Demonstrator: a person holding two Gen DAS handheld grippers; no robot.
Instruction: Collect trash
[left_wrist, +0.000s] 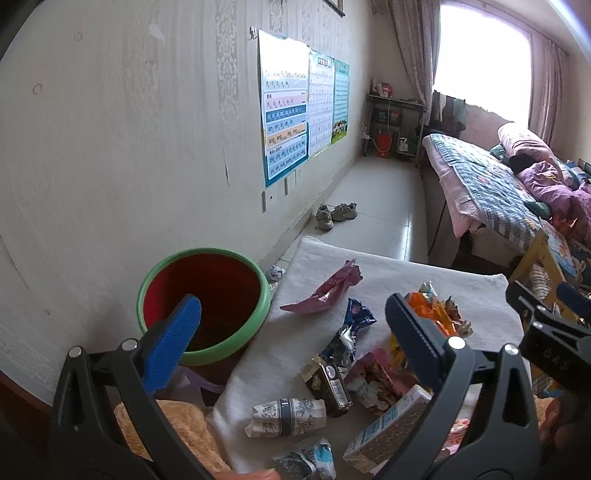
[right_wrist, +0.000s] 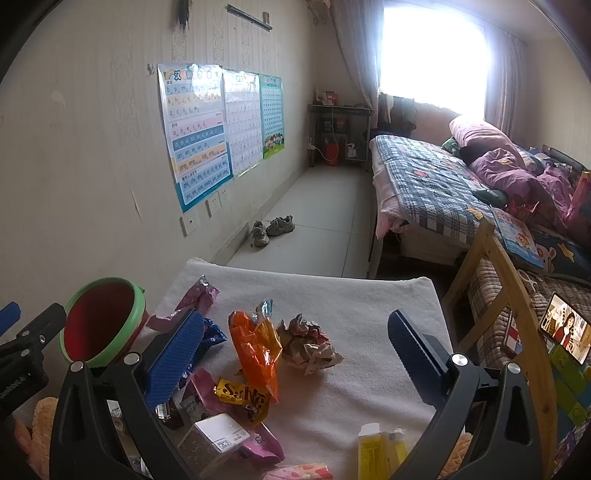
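Observation:
A red bin with a green rim (left_wrist: 203, 302) stands at the left edge of a white towel-covered table (left_wrist: 406, 280); it also shows in the right wrist view (right_wrist: 99, 321). Several wrappers and cartons lie on the towel: a pink wrapper (left_wrist: 325, 290), an orange bag (right_wrist: 255, 347), a crumpled wrapper (right_wrist: 308, 343), a small carton (left_wrist: 388, 428). My left gripper (left_wrist: 291, 317) is open and empty, its left finger over the bin. My right gripper (right_wrist: 295, 332) is open and empty above the trash pile.
A wall with posters (right_wrist: 195, 129) runs along the left. A bed (right_wrist: 443, 177) and a wooden chair frame (right_wrist: 509, 280) stand to the right. Shoes (right_wrist: 273, 227) lie on the floor beyond the table. A phone (right_wrist: 565, 332) plays at far right.

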